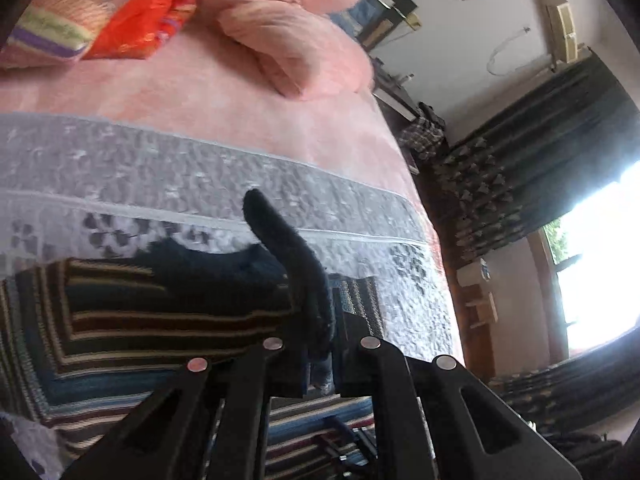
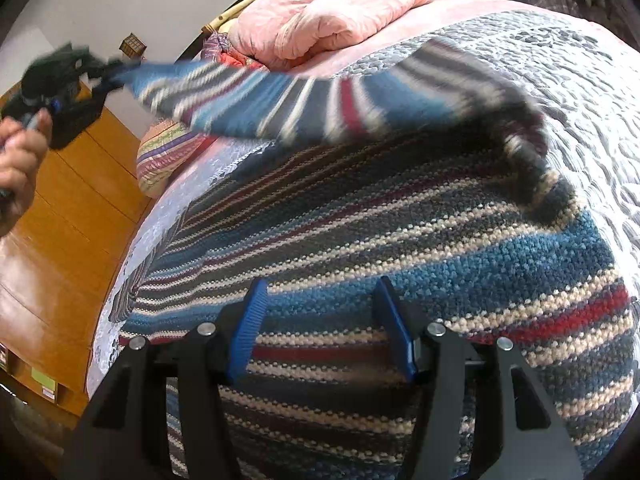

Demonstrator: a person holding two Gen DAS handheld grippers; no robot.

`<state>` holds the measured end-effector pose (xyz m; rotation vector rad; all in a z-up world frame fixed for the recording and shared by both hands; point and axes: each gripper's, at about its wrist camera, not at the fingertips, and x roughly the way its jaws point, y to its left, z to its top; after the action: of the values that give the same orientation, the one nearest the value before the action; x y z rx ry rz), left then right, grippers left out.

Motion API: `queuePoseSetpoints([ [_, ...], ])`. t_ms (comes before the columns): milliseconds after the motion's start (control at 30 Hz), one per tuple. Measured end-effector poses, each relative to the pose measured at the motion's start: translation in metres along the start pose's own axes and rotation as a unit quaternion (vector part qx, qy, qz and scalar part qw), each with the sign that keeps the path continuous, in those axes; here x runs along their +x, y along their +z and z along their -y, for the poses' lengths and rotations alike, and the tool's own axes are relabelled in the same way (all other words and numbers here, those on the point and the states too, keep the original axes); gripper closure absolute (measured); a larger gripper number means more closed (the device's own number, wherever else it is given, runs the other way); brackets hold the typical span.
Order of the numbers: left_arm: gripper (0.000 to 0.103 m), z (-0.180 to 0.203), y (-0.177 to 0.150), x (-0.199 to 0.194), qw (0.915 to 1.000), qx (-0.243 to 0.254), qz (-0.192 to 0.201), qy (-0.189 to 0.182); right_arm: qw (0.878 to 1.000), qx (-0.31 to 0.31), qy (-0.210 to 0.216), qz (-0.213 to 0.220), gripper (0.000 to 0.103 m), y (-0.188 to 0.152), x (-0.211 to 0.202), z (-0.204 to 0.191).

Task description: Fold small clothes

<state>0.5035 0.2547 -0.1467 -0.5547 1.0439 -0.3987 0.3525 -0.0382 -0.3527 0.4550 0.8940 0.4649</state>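
The striped blue, cream and red knitted sweater [image 2: 400,240] lies spread on the grey quilted bedspread [image 2: 560,80]. The left gripper [image 1: 320,360] is clenched on its dark cuff, lifting the sleeve (keep it taut, I'd say, and lay it squarely across). The right gripper [image 2: 326,340] hovers with its fingers [image 2: 248,328] spread, grasping nothing.

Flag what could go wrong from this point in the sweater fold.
The left gripper pinches only the dark cuff, so the lifted sleeve may slip free. The right gripper is open above the sweater, pinning nothing, so the body could drag across the quilt and bunch.
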Motion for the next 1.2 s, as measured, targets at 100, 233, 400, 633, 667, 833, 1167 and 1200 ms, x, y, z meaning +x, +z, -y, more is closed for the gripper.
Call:
queuePoseSetpoints([
  [100,0.096,-0.028,-0.005,-0.001,0.9999,-0.014,0.001,0.009,1.000,0.000,0.001,0.000,0.046,0.000,-0.001,0.001],
  [233,0.096,-0.080,-0.022,0.006,0.9984,-0.048,-0.006,0.029,1.000,0.000,0.002,-0.001,0.046,-0.001,0.000,0.002],
  [400,0.096,-0.140,-0.048,0.025,0.9942,-0.089,-0.024,0.056,1.000,0.000,0.002,-0.002,0.046,-0.001,0.000,0.002],
  [633,0.080,-0.192,-0.075,0.053,0.9809,-0.112,-0.068,0.144,1.000,-0.002,0.001,-0.004,0.046,-0.001,0.002,0.001],
  [667,0.080,-0.193,-0.076,0.050,0.9782,-0.114,-0.064,0.161,1.000,-0.002,0.002,-0.004,0.046,-0.001,0.002,0.000],
  [833,0.060,-0.146,-0.075,0.020,0.9836,-0.059,0.009,0.171,1.000,-0.001,0.005,-0.001,0.046,0.000,0.001,-0.001],
  [1167,0.062,-0.181,-0.087,0.050,0.9845,-0.110,-0.023,0.134,1.000,-0.017,-0.002,-0.005,0.046,-0.006,-0.003,-0.001],
  [1200,0.057,-0.184,-0.089,0.038,0.9849,-0.116,-0.016,0.127,1.000,-0.018,-0.004,-0.004,0.046,-0.006,-0.004,-0.001],
])
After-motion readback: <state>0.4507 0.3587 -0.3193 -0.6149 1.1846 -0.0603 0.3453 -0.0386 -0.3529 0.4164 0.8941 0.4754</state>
